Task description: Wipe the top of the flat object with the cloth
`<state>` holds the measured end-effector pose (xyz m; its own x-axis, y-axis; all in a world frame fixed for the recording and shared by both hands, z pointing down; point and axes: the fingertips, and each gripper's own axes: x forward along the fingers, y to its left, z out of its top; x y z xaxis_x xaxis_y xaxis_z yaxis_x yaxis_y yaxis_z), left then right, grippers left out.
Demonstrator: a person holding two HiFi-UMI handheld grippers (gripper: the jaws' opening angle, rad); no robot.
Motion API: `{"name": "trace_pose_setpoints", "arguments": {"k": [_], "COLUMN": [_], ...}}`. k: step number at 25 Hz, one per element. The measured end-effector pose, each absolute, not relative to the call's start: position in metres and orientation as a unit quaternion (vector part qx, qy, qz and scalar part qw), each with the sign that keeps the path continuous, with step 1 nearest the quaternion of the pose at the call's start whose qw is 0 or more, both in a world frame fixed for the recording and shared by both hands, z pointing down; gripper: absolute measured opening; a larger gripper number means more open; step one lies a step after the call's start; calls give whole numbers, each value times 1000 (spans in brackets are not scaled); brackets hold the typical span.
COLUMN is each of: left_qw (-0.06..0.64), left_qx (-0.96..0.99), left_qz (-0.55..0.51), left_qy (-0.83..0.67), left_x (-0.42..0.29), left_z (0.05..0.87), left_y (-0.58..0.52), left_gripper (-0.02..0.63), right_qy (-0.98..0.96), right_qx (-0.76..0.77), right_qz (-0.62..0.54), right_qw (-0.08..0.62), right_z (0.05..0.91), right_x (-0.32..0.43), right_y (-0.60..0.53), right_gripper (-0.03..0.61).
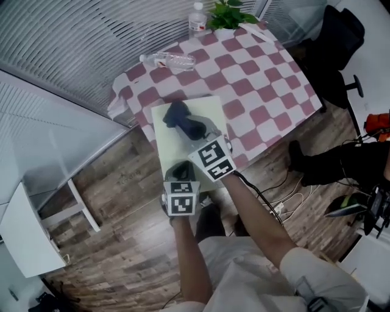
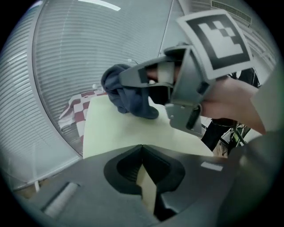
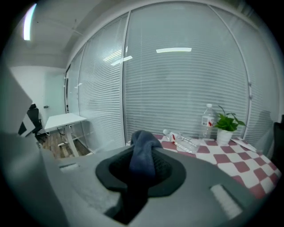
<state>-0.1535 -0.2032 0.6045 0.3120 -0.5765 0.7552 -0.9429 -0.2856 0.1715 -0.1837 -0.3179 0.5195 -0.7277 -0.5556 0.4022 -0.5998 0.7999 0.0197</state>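
A pale yellow-green flat board lies on the near end of the checkered table and juts over its edge. A dark blue cloth is bunched on the board's top. My right gripper is shut on the cloth and holds it down on the board. My left gripper is shut on the board's near edge, and the pale edge shows between its jaws. In the left gripper view the board stretches ahead, with the cloth and the right gripper above it.
A clear bottle lies on the table's far side; an upright bottle and a potted plant stand at the far end. Window blinds run behind. A white desk stands left. Cables and another person's legs are right.
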Motion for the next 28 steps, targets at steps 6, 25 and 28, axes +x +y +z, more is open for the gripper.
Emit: {"name": "trace_pose_setpoints", "arguments": {"k": [6, 25, 28], "left_qw": [320, 332, 330], "left_qx": [757, 749, 747], "left_qz": [291, 289, 291], "left_qy": [-489, -495, -499], "left_x": [-151, -155, -154], "left_z": [607, 603, 605], "left_y": [-200, -204, -203], "left_gripper": [9, 8, 8], "right_qy": [-931, -871, -865], "right_qx": [228, 269, 283], "right_qz": [-15, -85, -74], "right_qw": [284, 402, 408], "right_z": [552, 594, 594], "right_x": [-246, -164, -139], "right_y": [-330, -365, -371], "right_gripper": [69, 69, 69]}}
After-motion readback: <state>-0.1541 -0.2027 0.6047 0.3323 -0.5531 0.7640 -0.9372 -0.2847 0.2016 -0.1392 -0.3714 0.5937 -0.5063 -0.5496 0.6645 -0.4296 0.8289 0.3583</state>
